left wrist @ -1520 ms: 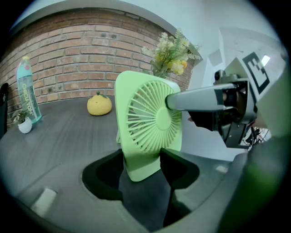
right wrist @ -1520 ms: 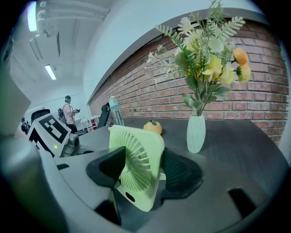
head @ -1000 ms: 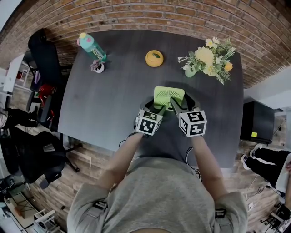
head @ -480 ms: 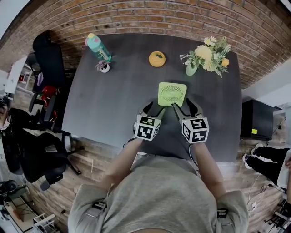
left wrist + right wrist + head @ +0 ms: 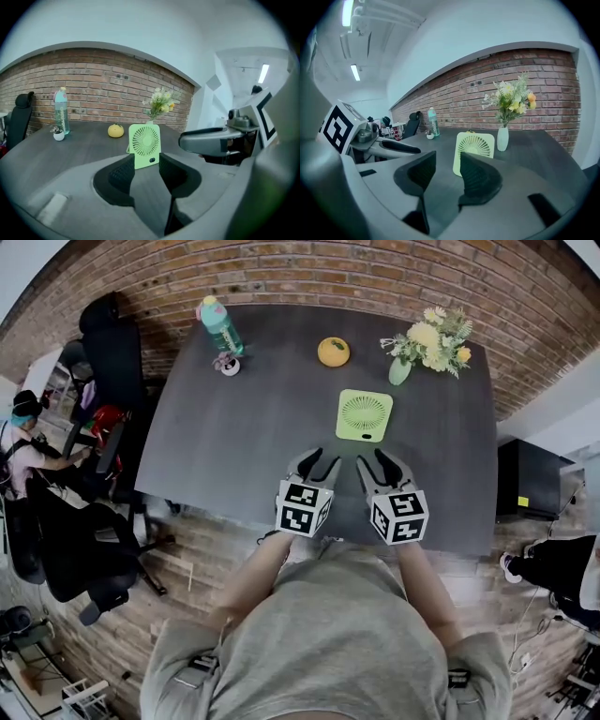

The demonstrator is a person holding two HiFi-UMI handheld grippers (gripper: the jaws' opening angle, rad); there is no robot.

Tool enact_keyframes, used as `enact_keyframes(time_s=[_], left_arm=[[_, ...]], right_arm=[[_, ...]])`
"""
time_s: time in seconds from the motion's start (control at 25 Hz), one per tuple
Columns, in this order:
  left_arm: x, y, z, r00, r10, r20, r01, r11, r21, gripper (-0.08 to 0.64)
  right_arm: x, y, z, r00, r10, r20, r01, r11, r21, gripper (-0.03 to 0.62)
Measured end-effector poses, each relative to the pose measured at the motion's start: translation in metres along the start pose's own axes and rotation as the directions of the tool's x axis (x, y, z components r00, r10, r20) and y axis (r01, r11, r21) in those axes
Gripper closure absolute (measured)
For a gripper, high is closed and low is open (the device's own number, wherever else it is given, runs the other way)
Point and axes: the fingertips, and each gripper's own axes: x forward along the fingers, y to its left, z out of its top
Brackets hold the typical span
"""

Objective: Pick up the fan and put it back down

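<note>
Fingers on your left gripper and right gripper stand apart with nothing between them, and both pairs have just been closing partway. Your green fan stands on its own on the desk, just beyond both grippers and touching neither. Farther back sit a vase of flowers, a yellow round thing and a teal bottle.
</note>
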Motion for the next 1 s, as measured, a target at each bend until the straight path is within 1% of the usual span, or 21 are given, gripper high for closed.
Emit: enact_keyframes(time_s=[0.16, 0.4, 0.6, 1.0], left_arm=[[-0.032, -0.006, -0.006, 1.000, 0.008, 0.022, -0.008, 1.000, 0.001, 0.443], [-0.082, -0.014, -0.021, 0.998, 0.020, 0.055, -0.020, 1.000, 0.003, 0.492], [-0.123, -0.022, -0.040, 0.997, 0.017, 0.070, -0.018, 1.000, 0.013, 0.510], [-0.196, -0.043, -0.076, 0.995, 0.014, 0.094, -0.014, 1.000, -0.009, 0.520]], right_arm=[[-0.021, 0.025, -0.006, 1.000, 0.001, 0.015, -0.001, 1.000, 0.002, 0.464], [-0.052, 0.063, -0.014, 0.999, -0.007, 0.052, 0.007, 1.000, -0.003, 0.531], [-0.077, 0.097, -0.026, 0.997, -0.016, 0.081, 0.016, 1.000, -0.008, 0.564], [-0.131, 0.159, -0.050, 0.995, 0.006, 0.096, -0.003, 1.000, -0.029, 0.588]])
